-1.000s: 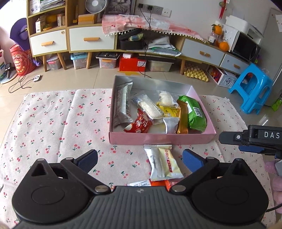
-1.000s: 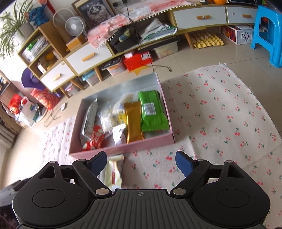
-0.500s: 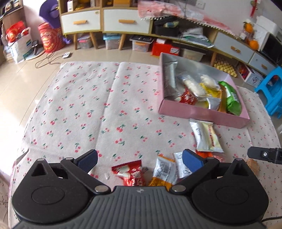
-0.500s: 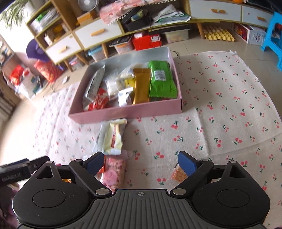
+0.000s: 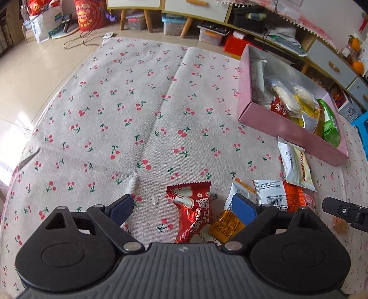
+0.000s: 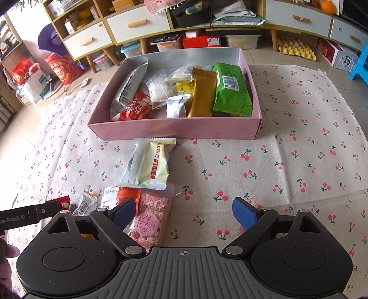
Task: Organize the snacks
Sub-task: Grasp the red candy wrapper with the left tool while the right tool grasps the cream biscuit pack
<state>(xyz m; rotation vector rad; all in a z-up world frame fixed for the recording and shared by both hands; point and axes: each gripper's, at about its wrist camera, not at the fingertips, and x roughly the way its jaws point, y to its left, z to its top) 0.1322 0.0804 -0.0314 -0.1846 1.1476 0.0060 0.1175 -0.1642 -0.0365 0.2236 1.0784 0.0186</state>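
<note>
Over a red snack packet (image 5: 193,211) on the cherry-print cloth hangs my left gripper (image 5: 182,208). Its jaws are closing, the packet lies between them, and the pads stand apart from it. A small orange packet (image 5: 227,223) sits by its right finger. My right gripper (image 6: 183,211) is open above bare cloth, a pink packet (image 6: 149,218) by its left finger and a small orange wrapper (image 6: 256,205) behind its right. A cream packet (image 6: 149,165) lies in front of the pink box (image 6: 174,130), which holds several snacks. The box (image 5: 287,128) is at the right in the left wrist view.
A white barcode packet (image 5: 271,193) and an orange one (image 5: 296,197) overlap beside the cream packet (image 5: 296,165). Low cabinets (image 6: 138,23), storage bins, red bags (image 5: 89,16) and a blue stool (image 6: 361,62) ring the cloth. A person's fingers (image 6: 7,253) show at lower left.
The left wrist view swung from the box down to the loose packets; the red packet now lies between its narrowing jaws. My right gripper sank toward the pink packet.
</note>
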